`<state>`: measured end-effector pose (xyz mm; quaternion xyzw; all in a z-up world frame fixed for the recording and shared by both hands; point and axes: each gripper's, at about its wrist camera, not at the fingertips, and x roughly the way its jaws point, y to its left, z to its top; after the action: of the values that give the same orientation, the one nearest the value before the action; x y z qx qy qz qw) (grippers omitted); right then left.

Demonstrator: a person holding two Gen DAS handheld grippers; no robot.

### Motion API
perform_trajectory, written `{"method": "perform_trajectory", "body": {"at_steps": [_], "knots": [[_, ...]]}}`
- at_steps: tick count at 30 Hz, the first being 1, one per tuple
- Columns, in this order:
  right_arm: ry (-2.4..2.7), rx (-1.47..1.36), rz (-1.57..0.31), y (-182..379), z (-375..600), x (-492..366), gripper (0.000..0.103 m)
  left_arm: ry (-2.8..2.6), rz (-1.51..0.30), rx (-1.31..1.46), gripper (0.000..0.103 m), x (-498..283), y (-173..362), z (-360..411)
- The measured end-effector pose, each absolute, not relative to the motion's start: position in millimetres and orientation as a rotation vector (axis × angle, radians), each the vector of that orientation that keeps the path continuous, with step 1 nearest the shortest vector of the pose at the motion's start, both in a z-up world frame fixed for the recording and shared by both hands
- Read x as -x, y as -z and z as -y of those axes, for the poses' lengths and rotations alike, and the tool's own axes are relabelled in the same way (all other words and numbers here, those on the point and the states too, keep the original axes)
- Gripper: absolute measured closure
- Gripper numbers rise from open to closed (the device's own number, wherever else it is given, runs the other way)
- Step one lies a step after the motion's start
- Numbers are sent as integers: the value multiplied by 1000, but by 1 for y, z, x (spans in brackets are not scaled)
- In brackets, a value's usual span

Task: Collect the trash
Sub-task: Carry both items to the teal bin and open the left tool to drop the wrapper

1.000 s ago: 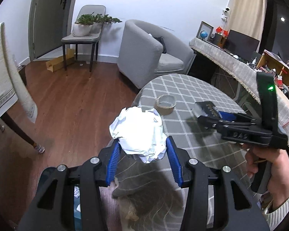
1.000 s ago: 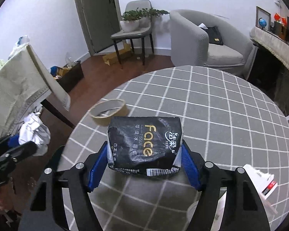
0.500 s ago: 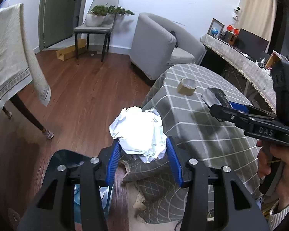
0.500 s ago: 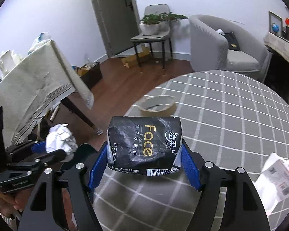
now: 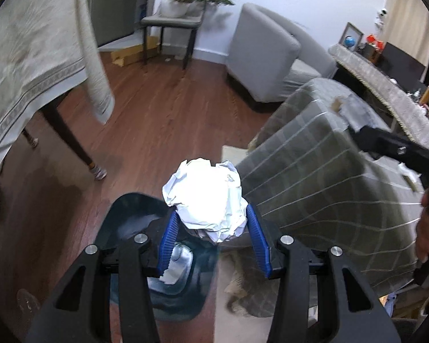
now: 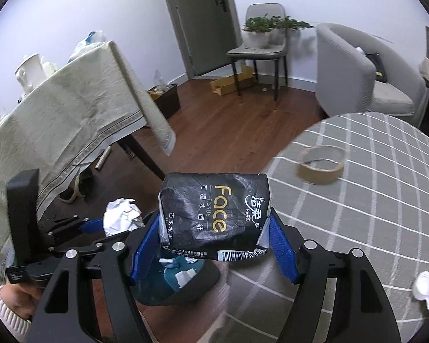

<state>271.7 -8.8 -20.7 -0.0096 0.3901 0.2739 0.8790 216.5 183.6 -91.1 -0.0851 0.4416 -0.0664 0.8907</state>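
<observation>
Left wrist view: crumpled paper clamped above a dark bin on the wood floor.
The left gripper (image 5: 213, 235) has its blue jaws pressed on both sides of a white crumpled paper ball (image 5: 206, 197); below it stands the dark bin (image 5: 134, 214) with pale scraps inside, just beside the checked cloth of the round counter (image 5: 329, 177). A cloth-draped table (image 5: 37, 65) hangs in at left and a grey armchair (image 5: 268, 57) stands behind.

Right wrist view: a black tissue pack gripped over the counter's edge.
The right gripper (image 6: 214, 248) has its jaws set wide and closed on a black tissue pack (image 6: 214, 214). A tape roll (image 6: 320, 164) lies on the checked counter to the right; the bin (image 6: 177, 283) sits below, partly hidden by the pack.
</observation>
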Motion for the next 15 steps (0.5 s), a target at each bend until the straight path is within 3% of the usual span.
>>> {"method": "perform_trajectory", "body": {"at_steps": [15], "knots": [[-668, 60, -854, 38, -60, -271, 31, 70, -1092, 179, 53, -208, 145, -239]]}}
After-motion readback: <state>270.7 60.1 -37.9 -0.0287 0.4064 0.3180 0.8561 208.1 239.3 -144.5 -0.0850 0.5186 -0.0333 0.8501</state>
